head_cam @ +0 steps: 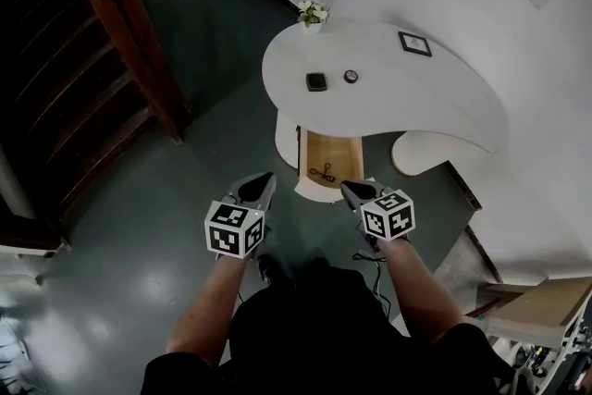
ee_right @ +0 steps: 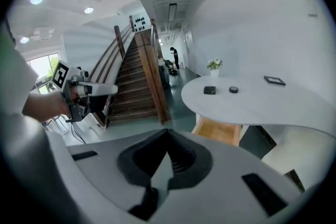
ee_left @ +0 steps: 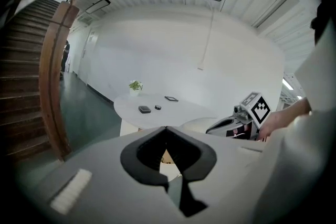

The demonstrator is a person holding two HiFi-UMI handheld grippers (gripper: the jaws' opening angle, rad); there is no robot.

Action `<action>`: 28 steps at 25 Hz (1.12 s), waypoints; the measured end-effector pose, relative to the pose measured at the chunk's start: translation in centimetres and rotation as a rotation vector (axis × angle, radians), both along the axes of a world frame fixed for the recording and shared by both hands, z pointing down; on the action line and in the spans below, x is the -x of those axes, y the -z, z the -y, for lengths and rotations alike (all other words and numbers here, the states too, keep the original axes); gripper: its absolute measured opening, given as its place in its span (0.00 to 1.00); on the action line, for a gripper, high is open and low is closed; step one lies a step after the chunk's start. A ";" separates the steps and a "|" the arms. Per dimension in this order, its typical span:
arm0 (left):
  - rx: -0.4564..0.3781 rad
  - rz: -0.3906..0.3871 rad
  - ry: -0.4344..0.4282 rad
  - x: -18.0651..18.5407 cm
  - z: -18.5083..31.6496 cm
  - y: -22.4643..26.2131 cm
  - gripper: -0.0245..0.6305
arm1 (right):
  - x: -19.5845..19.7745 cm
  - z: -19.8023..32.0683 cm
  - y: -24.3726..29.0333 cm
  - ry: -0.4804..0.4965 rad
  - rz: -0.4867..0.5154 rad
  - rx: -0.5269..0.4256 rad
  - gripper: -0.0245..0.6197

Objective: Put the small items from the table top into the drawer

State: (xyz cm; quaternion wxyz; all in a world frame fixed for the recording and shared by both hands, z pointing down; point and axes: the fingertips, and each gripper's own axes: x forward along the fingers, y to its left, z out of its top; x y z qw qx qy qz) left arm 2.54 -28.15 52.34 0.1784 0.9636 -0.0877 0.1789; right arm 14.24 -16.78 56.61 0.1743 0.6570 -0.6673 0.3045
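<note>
A white curved table (head_cam: 435, 97) carries a black square item (head_cam: 316, 81), a small round black item (head_cam: 351, 76) and a flat dark-framed item (head_cam: 415, 43). Under its near edge a wooden drawer (head_cam: 340, 150) stands pulled out, with a thin black thing (head_cam: 323, 172) lying in it. My left gripper (head_cam: 266, 178) and right gripper (head_cam: 347, 188) hover in front of the drawer, short of the table, both shut and holding nothing. From the right gripper view the square item (ee_right: 210, 90), the round item (ee_right: 233, 89) and the drawer (ee_right: 218, 131) lie ahead.
A potted plant (head_cam: 312, 13) stands at the table's far edge. A wooden staircase with a curved rail (head_cam: 120, 32) rises on the left. White wall runs behind and right of the table. Dark floor (head_cam: 139, 227) surrounds me; cables lie by my feet (head_cam: 370, 259).
</note>
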 end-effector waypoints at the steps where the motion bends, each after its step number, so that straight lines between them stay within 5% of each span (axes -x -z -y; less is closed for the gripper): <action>1: -0.008 0.000 -0.003 -0.2 -0.3 0.5 0.06 | -0.4 -0.4 0.8 -0.009 -0.009 -0.020 0.06; 20: -0.182 -0.101 0.070 -4.4 -5.8 12.5 0.06 | -5.7 -9.2 17.6 -0.059 -0.047 -0.496 0.06; 28: -0.233 -0.140 0.105 -4.4 -6.7 14.7 0.05 | -5.9 -10.1 20.8 -0.048 -0.090 -0.582 0.05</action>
